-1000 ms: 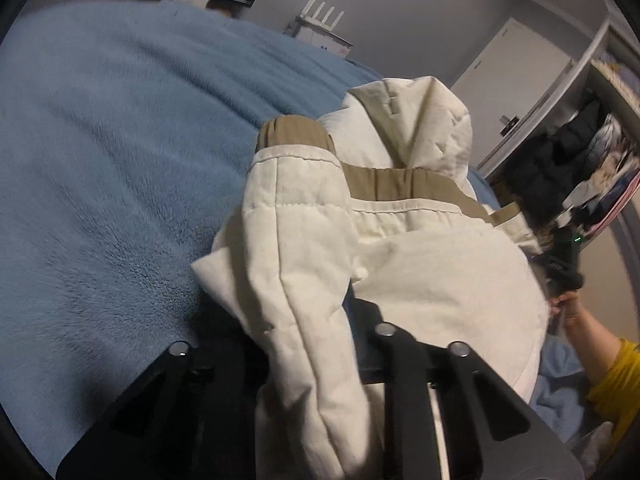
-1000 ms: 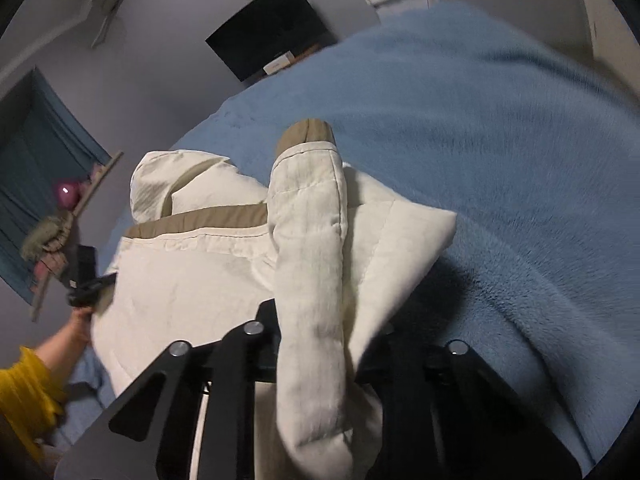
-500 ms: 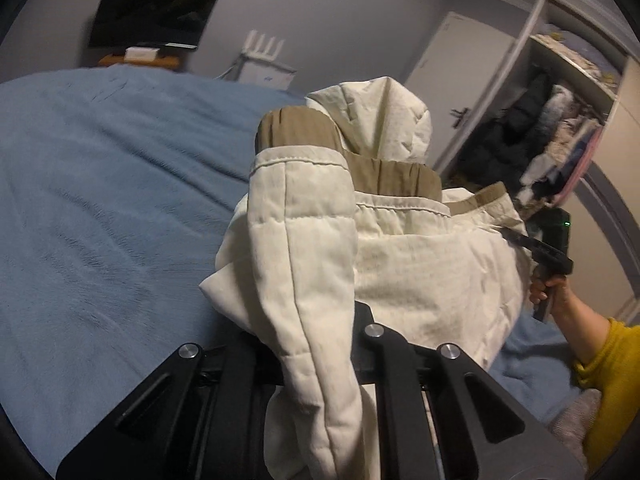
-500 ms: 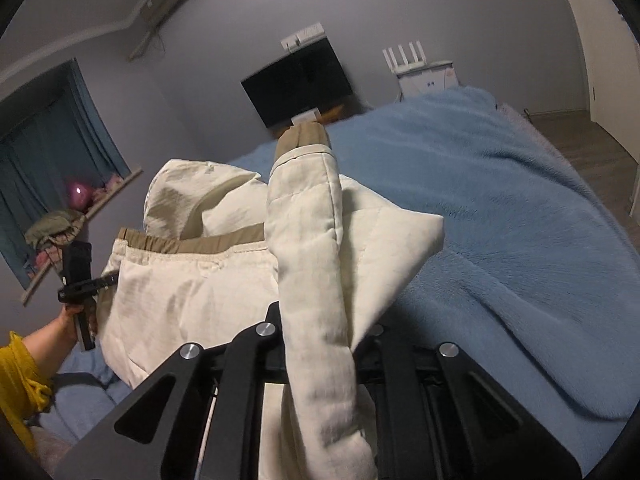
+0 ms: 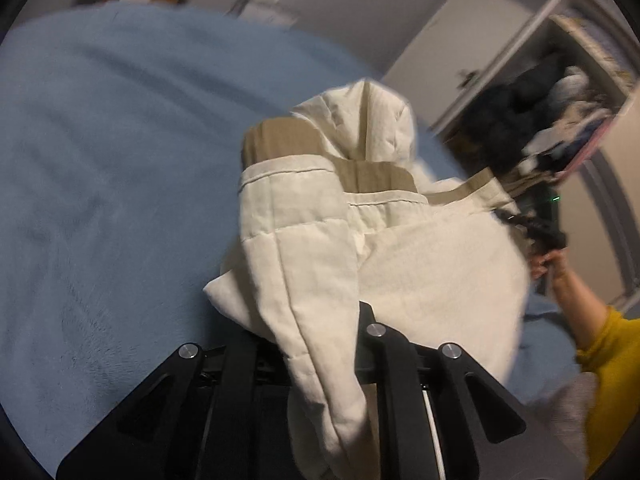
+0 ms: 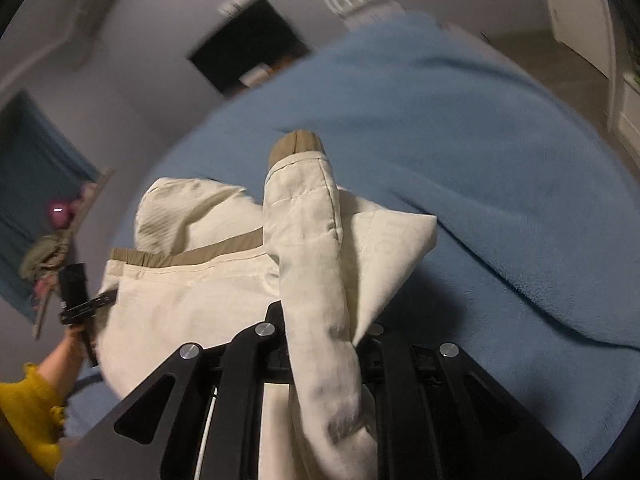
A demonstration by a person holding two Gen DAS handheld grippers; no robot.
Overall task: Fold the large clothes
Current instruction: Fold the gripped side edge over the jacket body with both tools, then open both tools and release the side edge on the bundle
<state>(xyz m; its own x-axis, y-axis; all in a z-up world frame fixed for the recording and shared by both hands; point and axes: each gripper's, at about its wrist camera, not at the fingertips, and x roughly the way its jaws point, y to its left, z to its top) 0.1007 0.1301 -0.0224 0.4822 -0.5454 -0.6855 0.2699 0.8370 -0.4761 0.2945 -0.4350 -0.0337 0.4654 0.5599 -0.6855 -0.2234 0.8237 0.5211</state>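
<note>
One blue blanket (image 5: 100, 200) under jacket (image 5: 440, 272)

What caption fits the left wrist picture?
Left gripper shut on a cream jacket above the blue blanket.

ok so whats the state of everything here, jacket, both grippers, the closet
cream jacket: partly folded, lifted off the blue blanket, held at both sides
left sleeve: draped back over the left gripper
right sleeve: draped back over the right gripper
left gripper: shut on the jacket
right gripper: shut on the jacket
hood: lying flat, pointing away
closet shelf: open, stuffed with clothes
tv: off
</note>
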